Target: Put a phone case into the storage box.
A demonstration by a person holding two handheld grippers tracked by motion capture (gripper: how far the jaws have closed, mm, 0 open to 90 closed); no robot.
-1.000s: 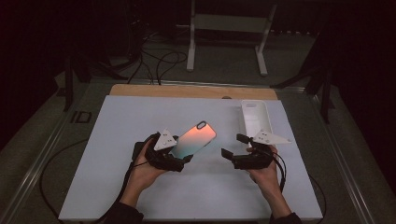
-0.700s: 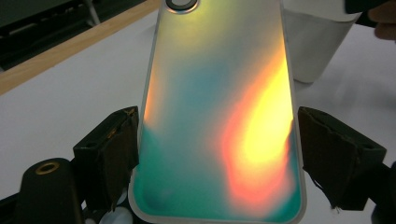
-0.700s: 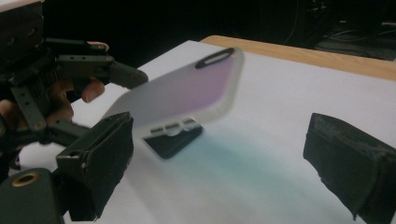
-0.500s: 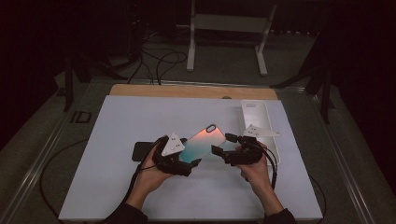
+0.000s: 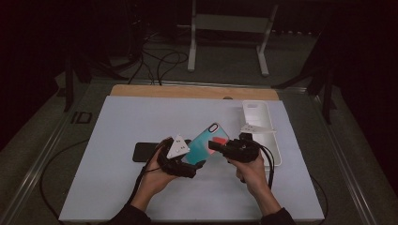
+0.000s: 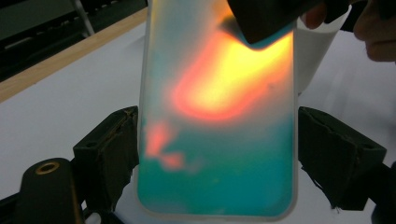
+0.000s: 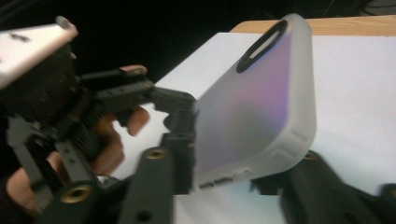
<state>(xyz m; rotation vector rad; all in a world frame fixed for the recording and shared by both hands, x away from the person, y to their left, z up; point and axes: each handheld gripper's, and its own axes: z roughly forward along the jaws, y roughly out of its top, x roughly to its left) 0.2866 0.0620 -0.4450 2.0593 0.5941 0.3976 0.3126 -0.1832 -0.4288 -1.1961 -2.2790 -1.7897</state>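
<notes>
Teal phone case (image 5: pixel 208 143) is clamped by both the left hand-held gripper (image 5: pixel 187 161) and right hand-held gripper (image 5: pixel 220 146), hiding its edges.

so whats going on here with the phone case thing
A person holds a gripper in each hand over a white table. The left gripper holds the lower end of a teal and orange phone case, raised off the table, while the right gripper closes on its side edge. A black phone lies flat on the table beside the left hand, and a white tray sits at the right.
</notes>
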